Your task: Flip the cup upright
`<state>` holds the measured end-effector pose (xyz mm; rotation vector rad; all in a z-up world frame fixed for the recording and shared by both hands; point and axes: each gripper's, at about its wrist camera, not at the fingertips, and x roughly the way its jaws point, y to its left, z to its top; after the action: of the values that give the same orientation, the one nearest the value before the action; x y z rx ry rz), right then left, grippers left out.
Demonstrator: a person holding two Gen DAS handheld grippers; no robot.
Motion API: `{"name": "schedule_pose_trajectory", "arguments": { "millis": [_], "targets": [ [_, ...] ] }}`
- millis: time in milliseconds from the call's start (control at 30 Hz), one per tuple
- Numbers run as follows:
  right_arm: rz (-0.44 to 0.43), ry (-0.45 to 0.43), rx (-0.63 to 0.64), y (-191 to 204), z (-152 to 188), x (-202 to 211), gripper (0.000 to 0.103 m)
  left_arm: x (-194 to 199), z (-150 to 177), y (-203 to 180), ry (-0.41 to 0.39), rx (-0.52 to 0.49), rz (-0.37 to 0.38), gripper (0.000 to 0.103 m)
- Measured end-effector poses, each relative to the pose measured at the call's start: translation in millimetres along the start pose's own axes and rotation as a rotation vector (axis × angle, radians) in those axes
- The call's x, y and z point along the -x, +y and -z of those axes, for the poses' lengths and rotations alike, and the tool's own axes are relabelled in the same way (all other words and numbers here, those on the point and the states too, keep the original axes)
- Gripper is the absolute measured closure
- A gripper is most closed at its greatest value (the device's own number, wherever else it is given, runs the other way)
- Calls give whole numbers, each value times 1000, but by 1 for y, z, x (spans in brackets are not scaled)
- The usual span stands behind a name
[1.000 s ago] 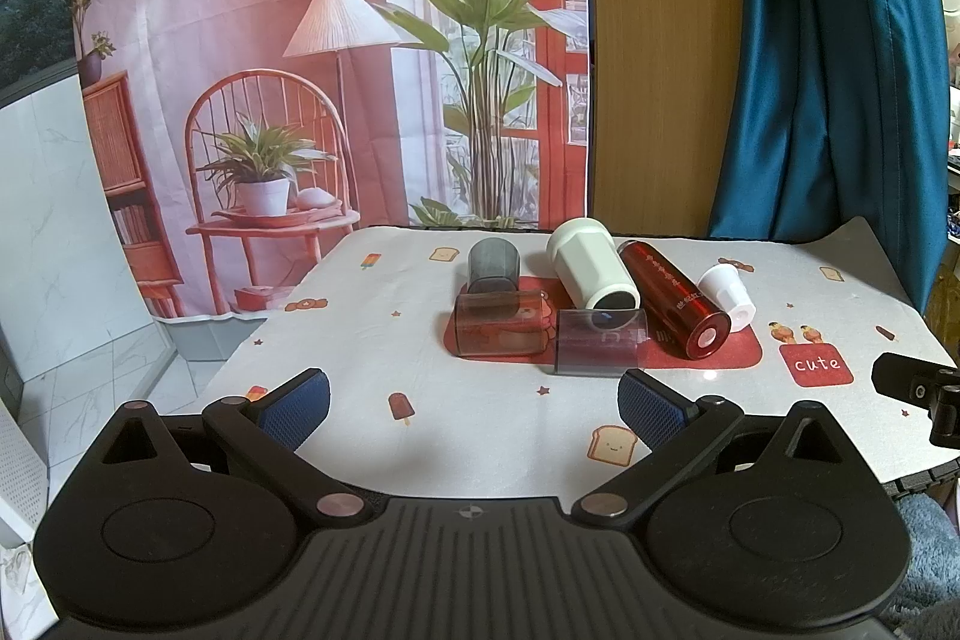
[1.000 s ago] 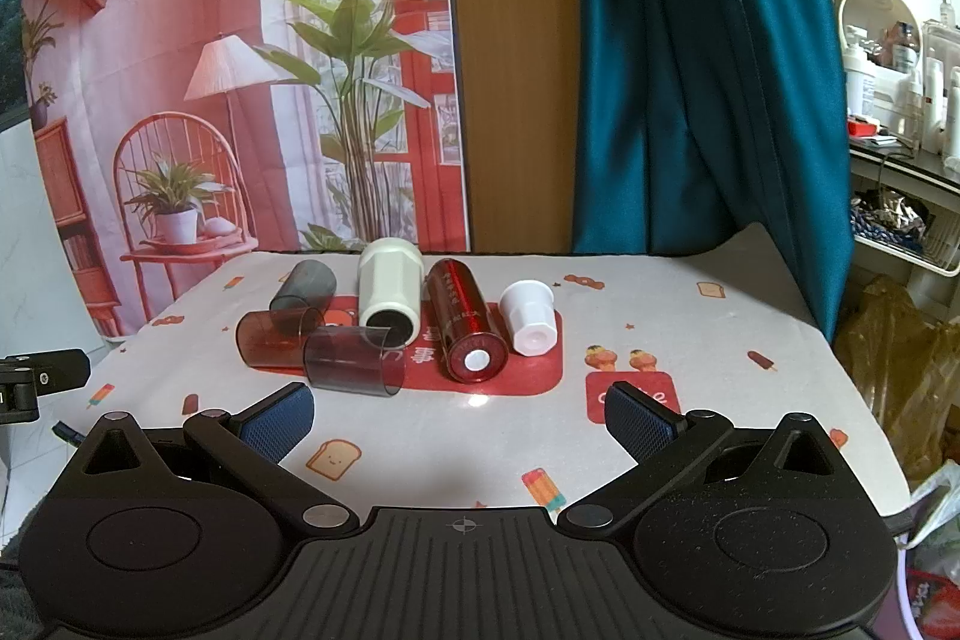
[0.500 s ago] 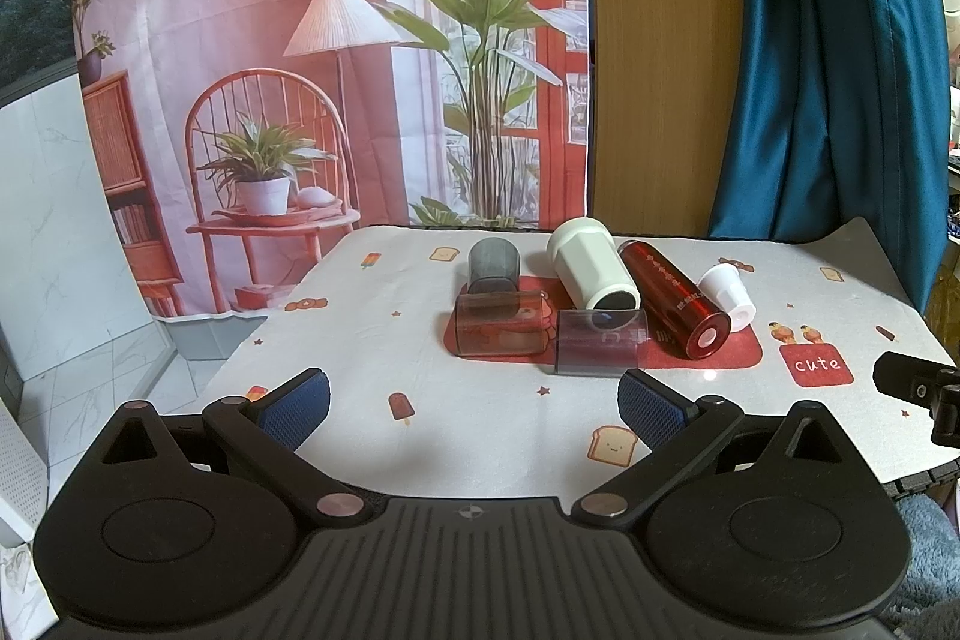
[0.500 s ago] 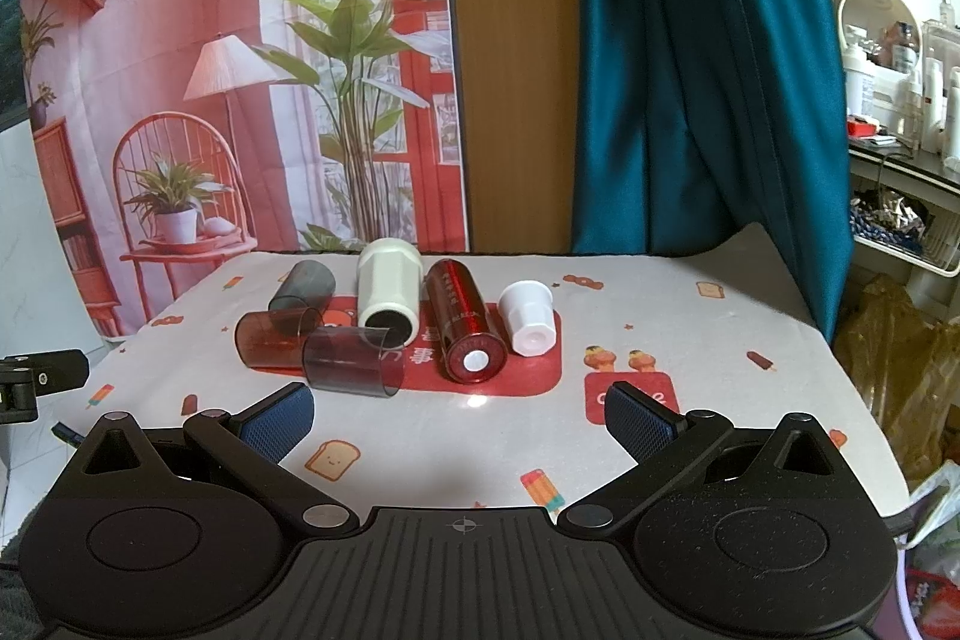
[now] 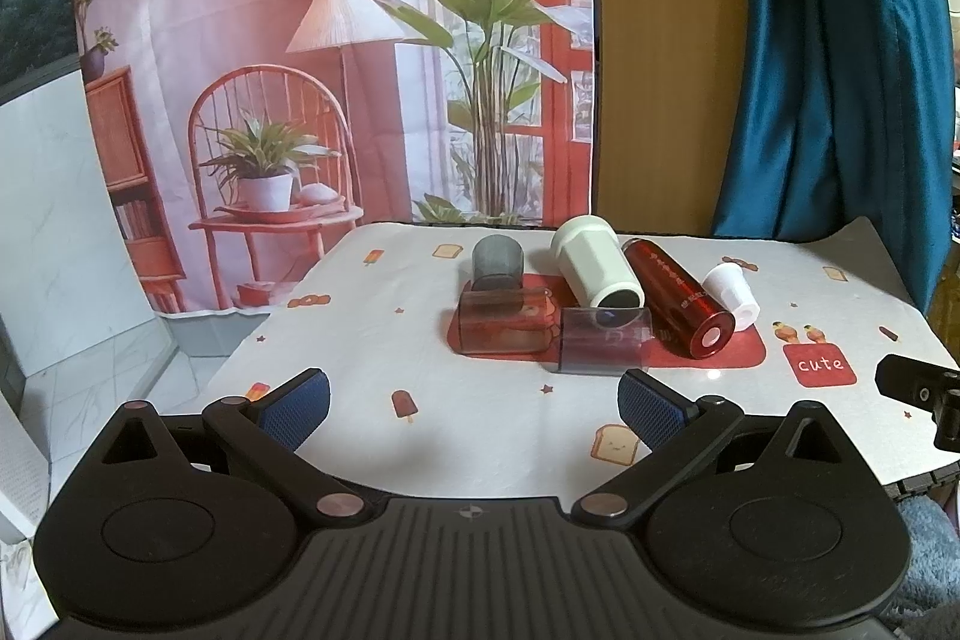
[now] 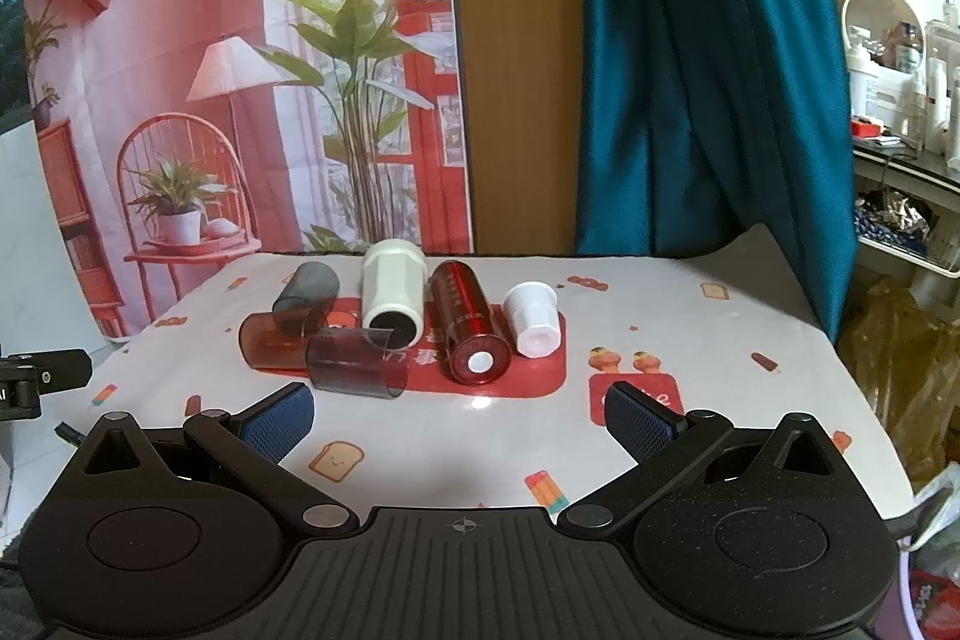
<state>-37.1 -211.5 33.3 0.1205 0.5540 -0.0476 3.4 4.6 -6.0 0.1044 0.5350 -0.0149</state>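
Observation:
Several cups lie on their sides on a red mat (image 5: 744, 349) (image 6: 540, 370) in the middle of the table. They are a grey cup (image 5: 497, 261) (image 6: 305, 289), two clear smoky cups (image 5: 503, 321) (image 5: 603, 340) (image 6: 279, 340) (image 6: 355, 363), a big white cup (image 5: 594, 261) (image 6: 393, 292), a shiny red cup (image 5: 678, 297) (image 6: 471, 321) and a small white cup (image 5: 733, 293) (image 6: 531, 319). My left gripper (image 5: 474, 409) and my right gripper (image 6: 459, 415) are both open and empty, held back from the cups near the table's front edge.
The table has a white cloth (image 5: 372, 340) (image 6: 690, 334) with small cartoon prints. A printed backdrop, a wooden panel and a teal curtain (image 6: 708, 70) stand behind it. Shelves with bottles (image 6: 900, 88) are at the right. Each gripper shows at the edge of the other's view (image 5: 921, 391) (image 6: 36, 379).

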Motion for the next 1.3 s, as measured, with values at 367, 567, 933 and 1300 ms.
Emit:
{"name": "schedule_pose_trajectory", "arguments": {
  "millis": [367, 567, 933, 1300],
  "targets": [
    [-26, -40, -43, -14, -8, -10, 0, -16, -7, 4, 40, -6, 6, 0],
    [-34, 5, -72, -18, -15, -38, 0, -34, -10, 8, 45, 11, 69, 0],
    [-13, 127, -24, -8, -39, -108, 0, -115, -31, 32, 175, 98, 96, 0],
    [-39, 135, -19, 2, -65, -185, 0, -187, -78, 47, 175, 104, 66, 1]
  ]
}}
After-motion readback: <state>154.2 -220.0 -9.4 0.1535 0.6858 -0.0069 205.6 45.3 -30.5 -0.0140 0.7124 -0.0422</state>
